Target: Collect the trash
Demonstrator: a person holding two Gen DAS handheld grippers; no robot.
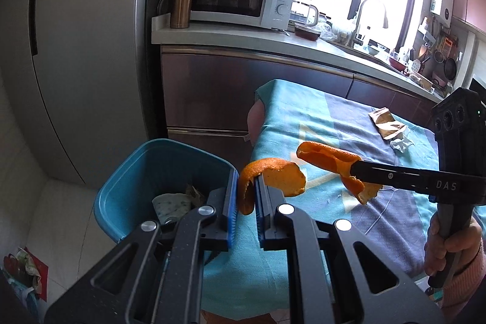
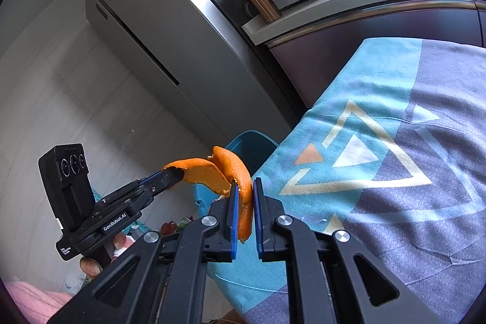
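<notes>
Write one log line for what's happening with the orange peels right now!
left hand-held gripper: shut on orange peel | right hand-held gripper: shut on second orange peel | blue bin: below, left of table | wrapper: on tablecloth

The left claw [image 1: 246, 196] is showing matte black linkage arms, silver round rivets and blue finger pads [image 1: 231, 196]. The right claw [image 2: 243, 202] is looking identical. Bare fingers and pink sleeves are showing.

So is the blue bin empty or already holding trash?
Holding trash: the blue bin has crumpled paper at its bottom. How full, cannot tell; the left tongs block part.
</notes>
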